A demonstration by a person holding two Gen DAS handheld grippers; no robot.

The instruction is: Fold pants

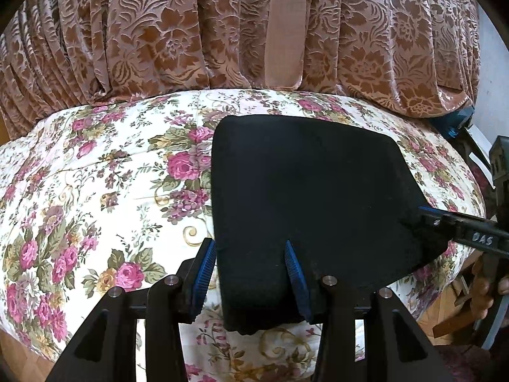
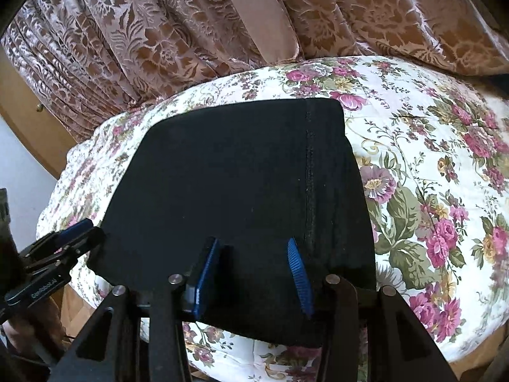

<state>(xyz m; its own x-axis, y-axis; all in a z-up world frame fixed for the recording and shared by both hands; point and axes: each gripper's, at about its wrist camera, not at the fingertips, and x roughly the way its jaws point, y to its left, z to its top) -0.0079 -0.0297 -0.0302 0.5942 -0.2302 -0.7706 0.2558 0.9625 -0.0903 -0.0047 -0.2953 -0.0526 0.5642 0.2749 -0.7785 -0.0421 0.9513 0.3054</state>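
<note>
The black pants (image 1: 311, 197) lie folded into a compact block on the floral bedspread (image 1: 95, 191). My left gripper (image 1: 251, 277) is open, its blue pads spread over the block's near left corner, not clamping it. My right gripper (image 2: 251, 273) is open too, above the near right part of the pants (image 2: 241, 178), beside a stitched seam. The right gripper also shows in the left wrist view (image 1: 445, 222) at the pants' right edge. The left gripper shows in the right wrist view (image 2: 73, 232) at the left edge.
A brown floral curtain (image 1: 222, 31) hangs behind the bed. A wooden floor and furniture (image 1: 451, 315) lie off the bed's right side. A wooden cabinet (image 2: 28, 108) stands at the left.
</note>
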